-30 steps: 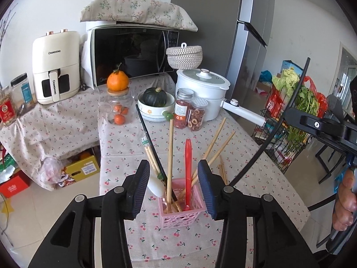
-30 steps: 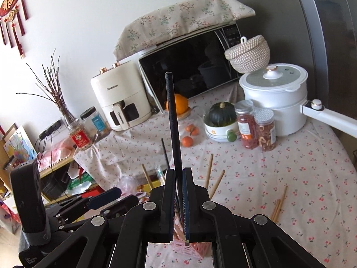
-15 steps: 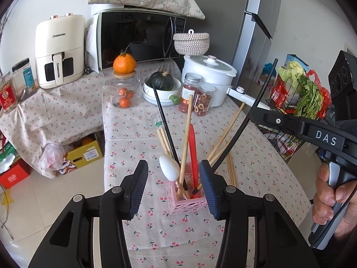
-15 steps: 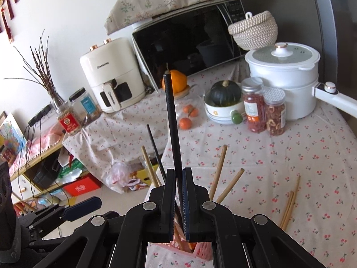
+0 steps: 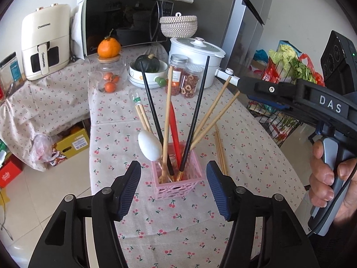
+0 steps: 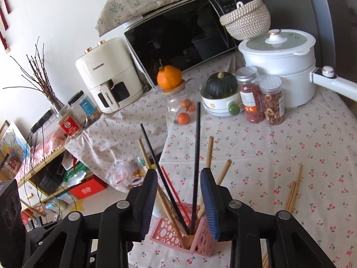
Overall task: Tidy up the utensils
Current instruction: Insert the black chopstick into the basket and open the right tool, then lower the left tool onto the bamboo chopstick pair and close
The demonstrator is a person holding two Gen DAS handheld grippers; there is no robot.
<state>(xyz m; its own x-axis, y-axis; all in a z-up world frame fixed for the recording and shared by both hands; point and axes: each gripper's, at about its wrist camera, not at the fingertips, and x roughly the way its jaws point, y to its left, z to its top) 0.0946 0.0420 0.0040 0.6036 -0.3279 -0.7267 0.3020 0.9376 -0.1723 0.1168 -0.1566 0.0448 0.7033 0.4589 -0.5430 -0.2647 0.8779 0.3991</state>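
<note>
A pink basket stands on the cherry-print tablecloth. It holds wooden chopsticks, a red chopstick, a white spoon and two black chopsticks. My left gripper straddles the basket; its jaws are opening and its pads are clear of the basket's sides. My right gripper hovers just above the basket, jaws opening. A black chopstick stands free between its pads, with its tip in the basket. The same chopstick leans right in the left wrist view.
Several loose wooden chopsticks lie on the cloth right of the basket. Two spice jars, a white pot, a bowl with a squash and a glass jar of oranges stand behind. A hand holds the right gripper's handle.
The right gripper sank with the black chopstick, set it in the basket and opened off it. The left jaws spread away from the basket's sides and moved lower.
</note>
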